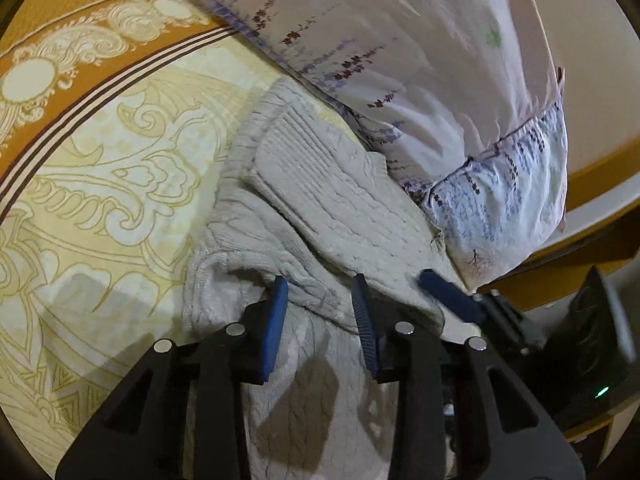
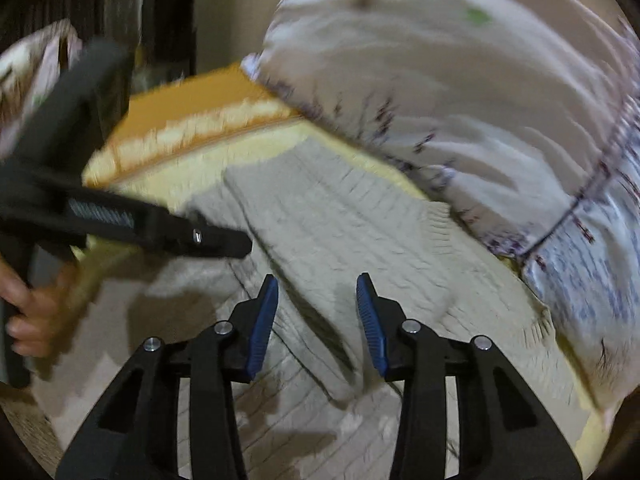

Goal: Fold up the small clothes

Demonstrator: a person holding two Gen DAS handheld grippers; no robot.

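A pale grey cable-knit sweater [image 1: 320, 208] lies partly folded on a yellow patterned bedspread [image 1: 100, 184], one ribbed sleeve laid across its body. My left gripper [image 1: 322, 300] is open, its blue pads [image 1: 276, 320] just above a fold of the knit, holding nothing. My right gripper [image 2: 316, 304] is open over the same sweater [image 2: 340, 224], empty. The right gripper's blue finger shows in the left wrist view [image 1: 448, 292] at the sweater's right edge. The left gripper shows in the right wrist view [image 2: 160, 228], blurred, held by a hand [image 2: 36, 312].
A large floral pillow [image 1: 420, 72] lies against the sweater's far side, also in the right wrist view [image 2: 460, 92]. The bedspread has an orange border [image 1: 80, 20]. A wooden bed frame edge [image 1: 580, 264] lies at the right.
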